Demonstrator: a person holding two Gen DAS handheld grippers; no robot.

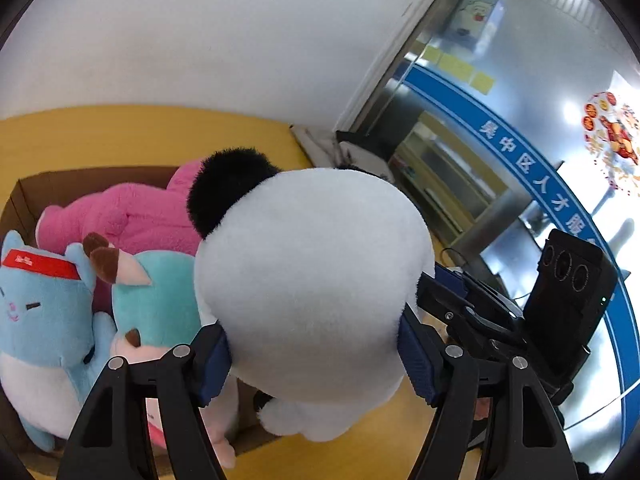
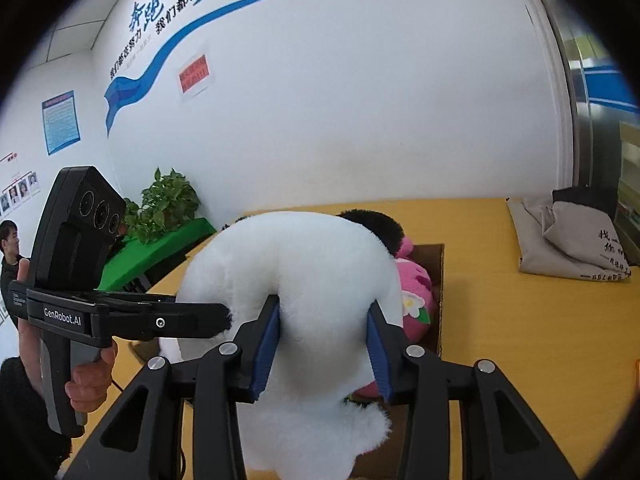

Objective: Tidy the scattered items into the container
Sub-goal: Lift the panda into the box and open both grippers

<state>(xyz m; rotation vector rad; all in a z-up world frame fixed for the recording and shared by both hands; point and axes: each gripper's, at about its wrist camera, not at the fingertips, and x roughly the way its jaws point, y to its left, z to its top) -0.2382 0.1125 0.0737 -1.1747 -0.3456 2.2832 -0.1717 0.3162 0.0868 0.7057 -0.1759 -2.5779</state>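
Observation:
A large white plush toy with black ears (image 1: 316, 280) is held in the air over the near corner of a cardboard box (image 1: 80, 180). My left gripper (image 1: 314, 356) is shut on its round body. My right gripper (image 2: 324, 344) is shut on the same white plush (image 2: 296, 280) from the other side; its body shows in the left wrist view (image 1: 480, 320). In the box lie a pink plush (image 1: 128, 216), a light blue plush with a red headband (image 1: 44, 312) and a teal plush with brown ears (image 1: 160, 300). The pink plush also shows in the right wrist view (image 2: 416, 296).
The box stands on a yellow table (image 2: 520, 340). A grey cloth bag (image 2: 572, 240) lies at the table's far right corner. A potted plant (image 2: 168, 204) on a green surface and a person (image 2: 10, 252) are at the left. A glass door (image 1: 500, 160) is to the right.

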